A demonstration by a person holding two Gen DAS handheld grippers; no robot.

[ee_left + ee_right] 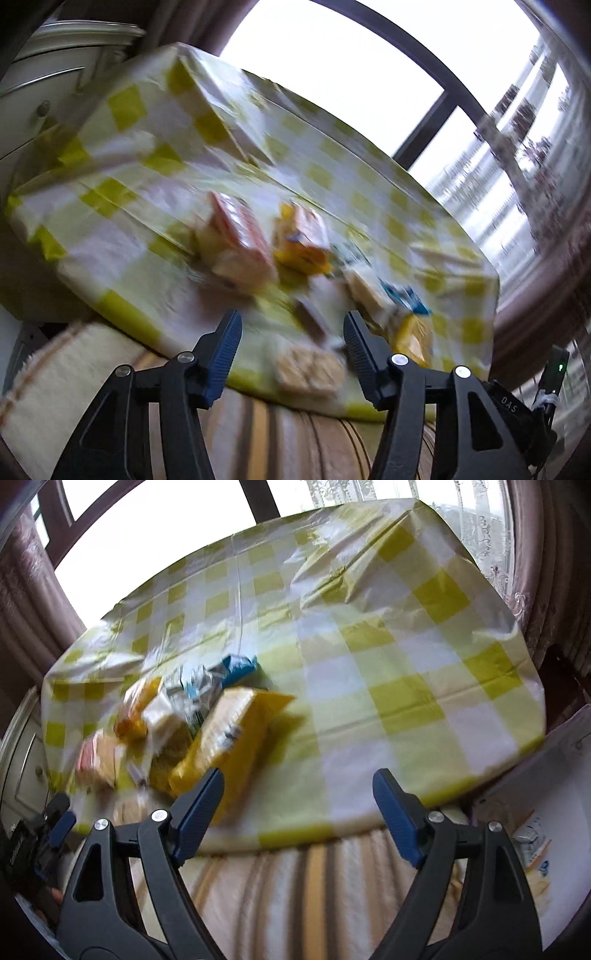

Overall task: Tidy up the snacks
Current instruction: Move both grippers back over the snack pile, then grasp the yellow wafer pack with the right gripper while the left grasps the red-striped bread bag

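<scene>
Several snack packs lie in a blurred cluster on a table with a yellow-and-white checked cloth (147,155). In the left wrist view I see a red-and-white pack (240,240), an orange-yellow pack (303,240), a blue-and-white pack (402,295), a yellow bag (413,338) and a pale biscuit pack (308,371). My left gripper (291,339) is open and empty, above the near table edge over the biscuit pack. In the right wrist view a large yellow bag (229,742) and a blue pack (238,668) show. My right gripper (297,801) is open and empty, right of the cluster.
A striped beige cover (295,893) lies below the near table edge. A white cabinet (48,92) stands at the left. A bright window (332,74) and curtains (546,590) are behind the table. The right half of the cloth (424,672) is bare. The other gripper (51,823) shows at the left.
</scene>
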